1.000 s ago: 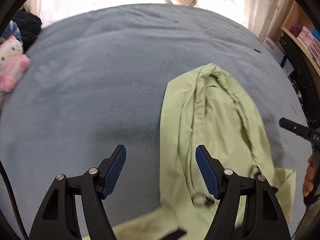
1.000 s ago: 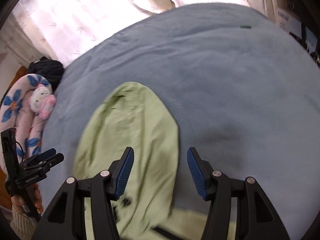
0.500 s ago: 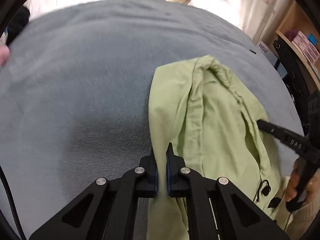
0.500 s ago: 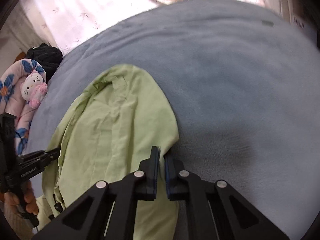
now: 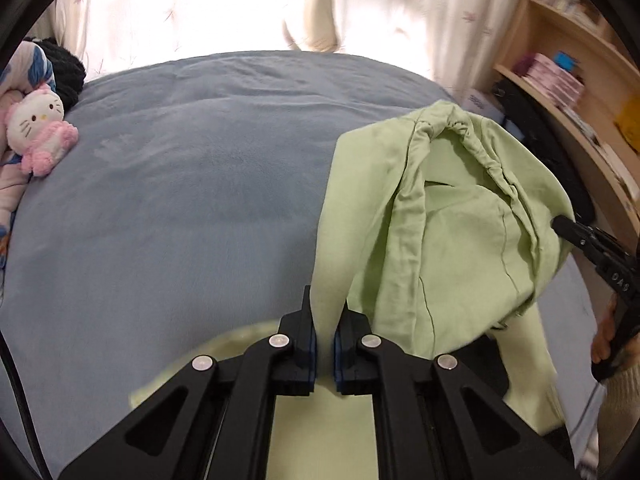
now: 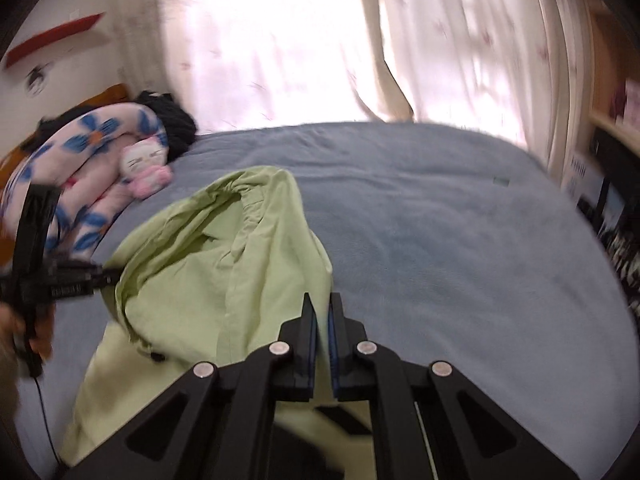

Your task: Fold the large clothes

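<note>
A pale green hooded jacket [image 5: 448, 240] is lifted by its hood above a bed covered with a blue-grey fleece blanket [image 5: 180, 208], while its lower part trails down onto the blanket toward the camera. The hood is a soft, matte, creased fabric with a gathered, ruched rim around the opening, and a dark drawcord end hangs near its lower edge in the right wrist view. The left hand-held gripper [image 5: 325, 336] has its blue-padded fingers closed almost together on the hood's left edge, a narrow band of green cloth running between them. The right hand-held gripper [image 6: 321, 332] is likewise pinched nearly shut on the opposite edge of the hood [image 6: 240, 264], so the hood is stretched between the two. Each gripper shows in the other's view at the far side of the hood, with white lettering on its black body too blurred to read with certainty. At the head of the bed lie a white and pink Hello Kitty plush [image 5: 38, 132], a pink pillow with blue flowers [image 6: 84, 184] and a dark knitted item [image 6: 176, 124]. Pale floral curtains [image 6: 300, 48] hang behind, and a wooden bookshelf [image 5: 580, 92] stands to the right; printing on a white box near it is illegible.
</note>
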